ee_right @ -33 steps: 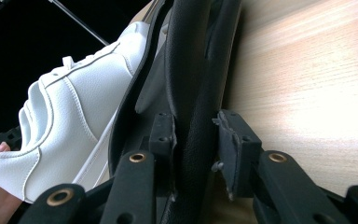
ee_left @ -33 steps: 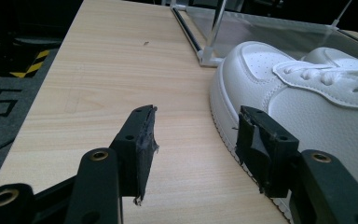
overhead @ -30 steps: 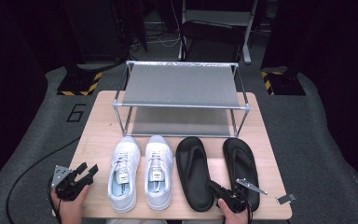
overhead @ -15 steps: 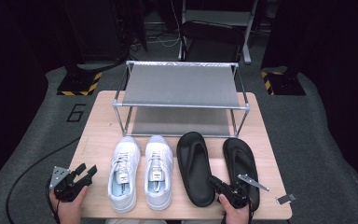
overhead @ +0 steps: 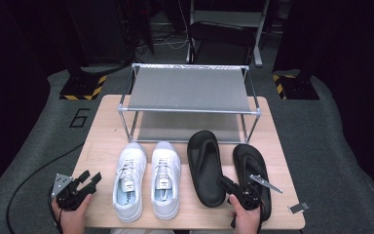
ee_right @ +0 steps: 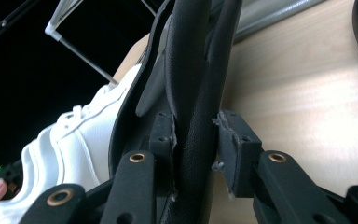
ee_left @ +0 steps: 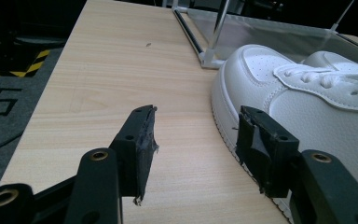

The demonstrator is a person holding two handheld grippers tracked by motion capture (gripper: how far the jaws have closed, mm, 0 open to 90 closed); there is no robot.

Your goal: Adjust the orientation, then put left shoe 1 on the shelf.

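Two black sandals lie side by side on the table in front of a metal shoe rack (overhead: 190,87). My right gripper (overhead: 222,181) has its jaws closed around the heel edge of the left sandal (overhead: 204,161), the sole (ee_right: 191,70) pinched between the pads (ee_right: 235,140). The right sandal (overhead: 248,161) lies just beside that hand. A pair of white sneakers (overhead: 129,183) (overhead: 164,178) stands left of the sandals. My left gripper (overhead: 90,176) (ee_left: 196,135) hovers open at the table's front left, just left of the nearer sneaker (ee_left: 307,93), with nothing between its fingers.
The wooden table (overhead: 102,141) has bare wood left of the sneakers and in front of the rack's left legs. The rack has an upper and a lower shelf. A cable (overhead: 29,178) trails over the grey floor at the left. A dark chair (overhead: 221,36) stands behind the table.
My right gripper has moved forward and left from the table's front edge onto the left sandal's heel. The left gripper has stayed put.
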